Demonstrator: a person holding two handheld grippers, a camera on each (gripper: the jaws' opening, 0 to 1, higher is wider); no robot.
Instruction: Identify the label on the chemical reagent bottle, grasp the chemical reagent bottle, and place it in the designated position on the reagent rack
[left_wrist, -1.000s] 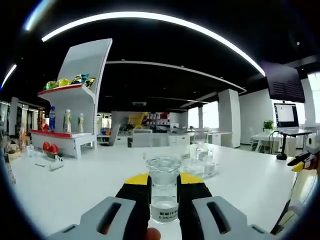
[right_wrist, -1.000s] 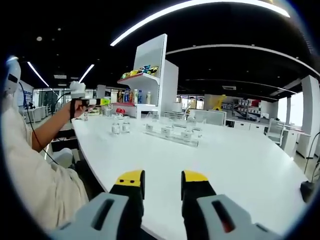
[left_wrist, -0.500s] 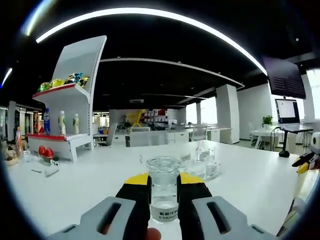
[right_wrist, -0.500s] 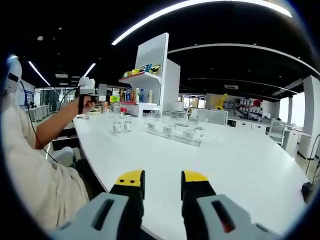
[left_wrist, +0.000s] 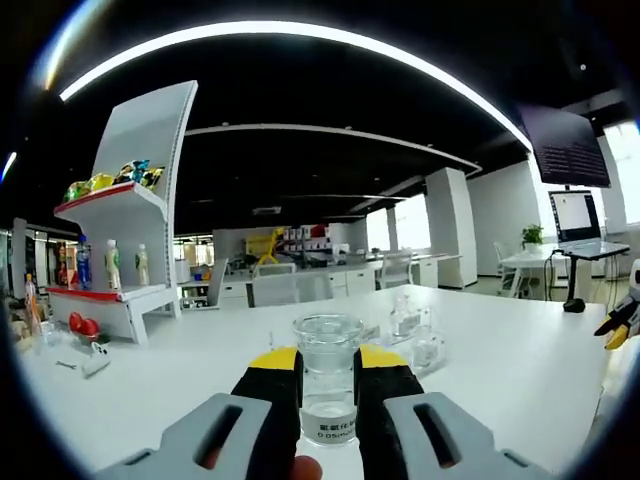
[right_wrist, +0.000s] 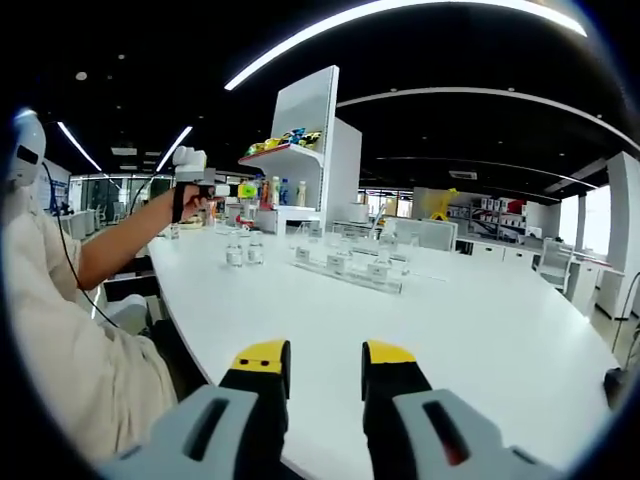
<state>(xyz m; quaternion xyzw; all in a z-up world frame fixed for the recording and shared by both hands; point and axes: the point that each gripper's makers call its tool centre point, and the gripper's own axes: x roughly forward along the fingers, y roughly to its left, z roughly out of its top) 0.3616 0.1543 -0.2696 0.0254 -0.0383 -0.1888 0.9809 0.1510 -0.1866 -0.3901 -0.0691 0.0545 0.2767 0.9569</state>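
My left gripper (left_wrist: 327, 357) is shut on a clear glass reagent bottle (left_wrist: 327, 392) with a white label, held upright above the white table (left_wrist: 180, 390). Beyond it stands a clear reagent rack (left_wrist: 415, 338) holding small bottles. In the right gripper view, a person's hand holds the left gripper (right_wrist: 215, 189) up in the air, left of the rack (right_wrist: 345, 265). Two loose bottles (right_wrist: 243, 252) stand near the rack's left end. My right gripper (right_wrist: 325, 354) is open over the table's near edge with nothing between its jaws; it also shows at the far right of the left gripper view (left_wrist: 615, 325).
A tall white display shelf (left_wrist: 130, 200) (right_wrist: 300, 150) with snacks and drink bottles stands at the table's far end. The person's arm and torso (right_wrist: 60, 330) are at the left of the right gripper view. A monitor (left_wrist: 565, 150) hangs at the right.
In the right gripper view the left gripper, with its bottle, has moved right, closer to the rack. The left gripper view has shifted accordingly. The right gripper has stayed still and open.
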